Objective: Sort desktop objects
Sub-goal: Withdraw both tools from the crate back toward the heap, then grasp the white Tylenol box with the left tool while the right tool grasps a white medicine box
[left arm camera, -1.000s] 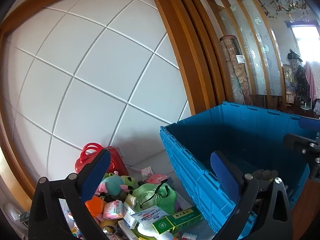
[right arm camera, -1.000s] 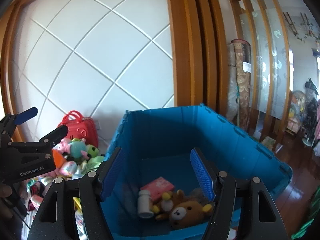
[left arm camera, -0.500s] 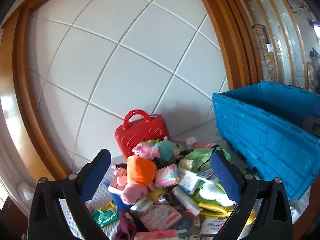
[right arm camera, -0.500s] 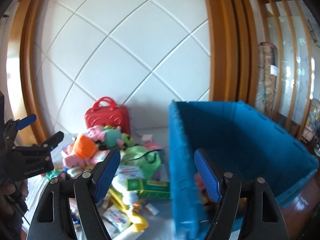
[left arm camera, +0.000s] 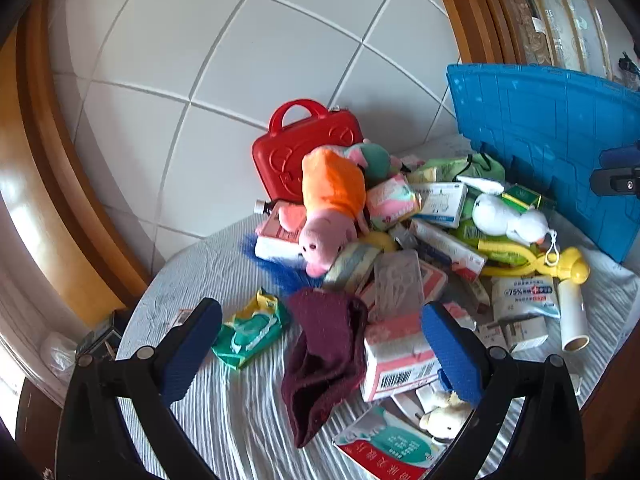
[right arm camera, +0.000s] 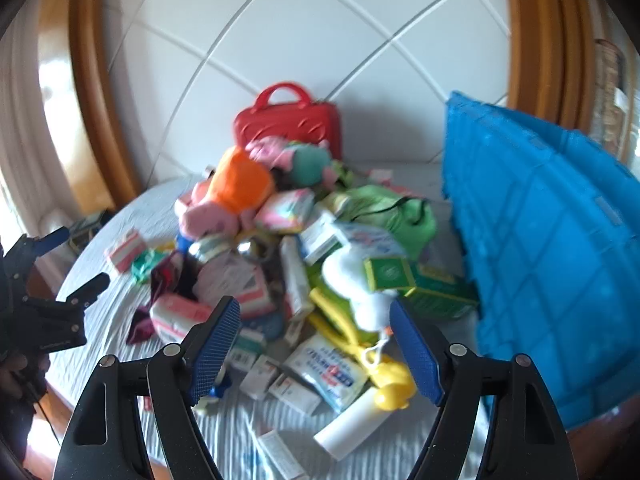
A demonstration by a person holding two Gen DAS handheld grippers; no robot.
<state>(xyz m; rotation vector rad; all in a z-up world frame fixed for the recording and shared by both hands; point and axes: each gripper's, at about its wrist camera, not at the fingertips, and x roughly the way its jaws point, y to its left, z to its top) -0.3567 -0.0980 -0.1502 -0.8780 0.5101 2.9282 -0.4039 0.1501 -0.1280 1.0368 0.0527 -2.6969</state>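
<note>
A heap of small goods lies on a grey striped tablecloth (left arm camera: 216, 264). In it are a pink pig plush in orange (left arm camera: 328, 204), a white plush duck (left arm camera: 504, 216), a maroon cloth (left arm camera: 324, 352), a green wipes pack (left arm camera: 248, 328) and a pink-white box (left arm camera: 396, 356). The blue crate (left arm camera: 552, 136) stands to the right of the heap. My left gripper (left arm camera: 320, 344) is open above the maroon cloth, nothing between its fingers. My right gripper (right arm camera: 316, 344) is open over the heap's near edge, above a wipes pack (right arm camera: 328, 372) and small boxes. The left gripper (right arm camera: 76, 262) also shows at the left of the right wrist view.
A red carry case (left arm camera: 296, 148) leans on the white tiled wall behind the heap. A yellow clip toy (left arm camera: 560, 264) and a white tube (left arm camera: 574, 320) lie near the crate. A green box (right arm camera: 400, 276) sits beside the crate (right arm camera: 552, 248). The table's round edge runs close at the front.
Both views have swung left and down, from the blue crate's inside to the heap on the table. The heap is now nearer. The right gripper's jaws stand a little wider.
</note>
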